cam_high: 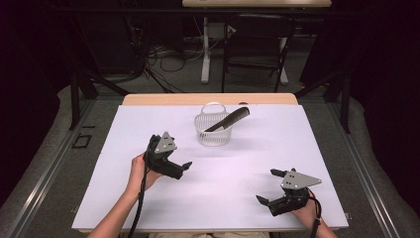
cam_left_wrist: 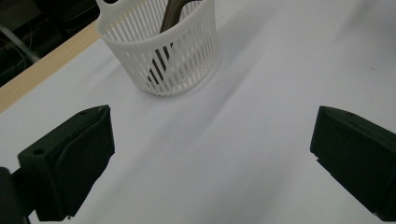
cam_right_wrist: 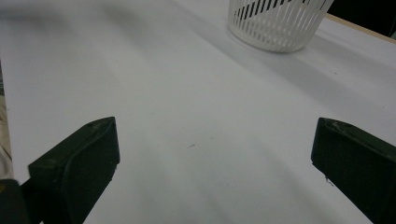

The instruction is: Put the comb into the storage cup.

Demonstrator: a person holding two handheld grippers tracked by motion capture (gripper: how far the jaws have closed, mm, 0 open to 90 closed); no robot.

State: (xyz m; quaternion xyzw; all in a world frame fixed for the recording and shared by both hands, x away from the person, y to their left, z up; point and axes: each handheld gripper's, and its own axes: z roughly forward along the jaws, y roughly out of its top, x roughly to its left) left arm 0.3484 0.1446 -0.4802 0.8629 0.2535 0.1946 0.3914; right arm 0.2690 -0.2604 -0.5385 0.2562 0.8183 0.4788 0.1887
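Observation:
A white slatted basket [cam_high: 214, 131] stands at the back middle of the white table cover [cam_high: 297, 148]. A dark comb [cam_high: 234, 118] leans in it, its end sticking out over the right rim. My left gripper [cam_high: 181, 168] hovers in front of the basket and to its left, open and holding nothing. In the left gripper view, the basket [cam_left_wrist: 159, 51] and comb [cam_left_wrist: 171, 14] lie ahead between my wide jaws [cam_left_wrist: 213, 113]. My right gripper [cam_high: 267, 186] is open near the front right, with bare cover between its jaws [cam_right_wrist: 215, 124] and the basket [cam_right_wrist: 276, 23] far ahead.
A strip of wooden table edge [cam_high: 208, 99] shows behind the cover. Beyond the table stand a dark chair [cam_high: 257, 44] and a white desk leg [cam_high: 205, 49], with cables on the floor [cam_high: 163, 59]. Black frame posts [cam_high: 75, 99] flank the table.

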